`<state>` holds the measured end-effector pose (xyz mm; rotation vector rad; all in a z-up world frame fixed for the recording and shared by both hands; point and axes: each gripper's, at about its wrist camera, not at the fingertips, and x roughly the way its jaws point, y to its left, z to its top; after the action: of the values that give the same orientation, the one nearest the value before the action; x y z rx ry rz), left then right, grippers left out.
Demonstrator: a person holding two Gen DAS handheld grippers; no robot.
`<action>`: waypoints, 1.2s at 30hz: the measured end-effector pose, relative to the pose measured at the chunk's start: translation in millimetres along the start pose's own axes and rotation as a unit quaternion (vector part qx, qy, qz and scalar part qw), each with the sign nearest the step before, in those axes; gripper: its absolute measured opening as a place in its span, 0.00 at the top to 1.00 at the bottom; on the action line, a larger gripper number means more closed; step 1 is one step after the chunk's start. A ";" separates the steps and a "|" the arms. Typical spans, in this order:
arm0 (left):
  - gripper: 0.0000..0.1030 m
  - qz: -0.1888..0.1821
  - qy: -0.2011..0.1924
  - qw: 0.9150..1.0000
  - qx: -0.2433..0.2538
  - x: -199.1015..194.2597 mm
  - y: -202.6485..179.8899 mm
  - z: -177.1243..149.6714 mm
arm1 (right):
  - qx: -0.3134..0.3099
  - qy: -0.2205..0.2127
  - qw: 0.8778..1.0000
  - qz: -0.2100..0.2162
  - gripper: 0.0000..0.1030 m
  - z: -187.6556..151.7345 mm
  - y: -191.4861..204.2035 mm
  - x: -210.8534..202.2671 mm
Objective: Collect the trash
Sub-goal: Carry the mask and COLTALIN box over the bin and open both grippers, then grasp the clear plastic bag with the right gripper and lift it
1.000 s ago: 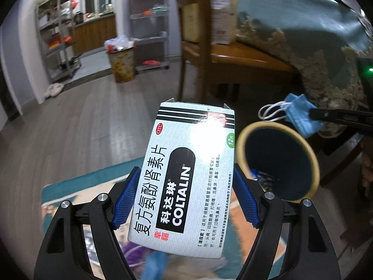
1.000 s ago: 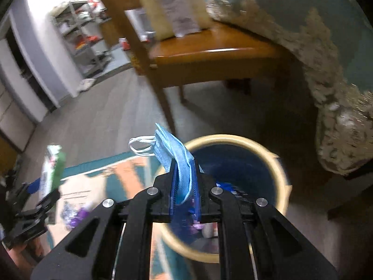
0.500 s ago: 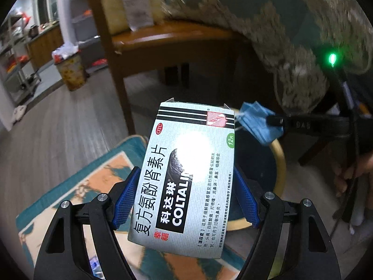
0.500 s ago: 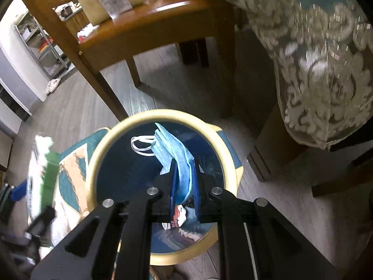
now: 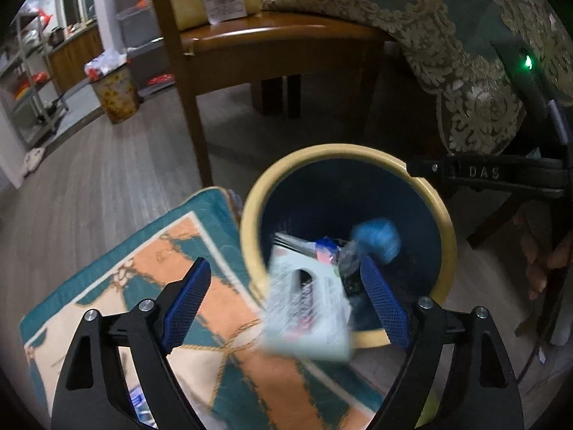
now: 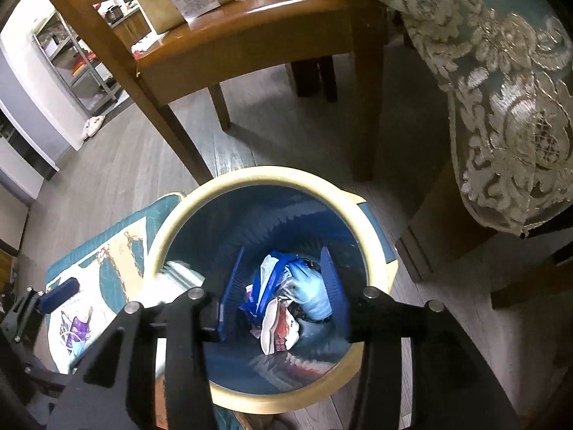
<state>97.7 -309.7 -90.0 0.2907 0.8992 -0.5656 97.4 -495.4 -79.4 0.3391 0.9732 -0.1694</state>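
Both grippers, left and right, just released, fingers spread; box blurred over bin rim.

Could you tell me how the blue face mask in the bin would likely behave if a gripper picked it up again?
The mask would probably be floppy: it lies crumpled among wrappers in the bin. It is likely very light, being thin fabric. A grip may drag neighbouring scraps up, since it rests against them.

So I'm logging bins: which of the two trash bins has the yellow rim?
The round dark-blue bin with the yellow rim, right under the grippers; the patterned bin stands far off by the shelves.
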 end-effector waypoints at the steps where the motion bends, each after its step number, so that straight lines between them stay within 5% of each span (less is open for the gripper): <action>1: 0.17 0.000 -0.005 1.000 -0.004 -5.5 4.4 -0.5 | -0.002 0.001 1.000 0.000 0.58 0.0 1.9 0.4; 10: 0.17 0.035 -0.036 0.998 -0.039 -68.7 68.4 -20.9 | -0.034 -0.010 0.999 -0.003 0.58 1.0 25.4 -8.2; 18: 0.15 0.106 -0.056 0.989 -0.081 -141.3 153.0 -58.1 | -0.078 -0.031 0.996 0.027 0.26 -5.6 84.6 -27.1; 22: 0.14 0.128 -0.067 0.981 -0.128 -168.3 189.9 -85.6 | -0.106 -0.039 0.992 0.050 0.21 -14.9 129.5 -33.2; 36: 0.13 0.161 -0.063 0.966 -0.191 -186.7 259.7 -151.8 | -0.170 0.028 0.980 0.095 0.13 -84.2 234.8 -10.4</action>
<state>56.4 36.6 -29.2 0.0472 0.7974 -0.1013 94.3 -246.1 -65.9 0.1210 1.0004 0.1817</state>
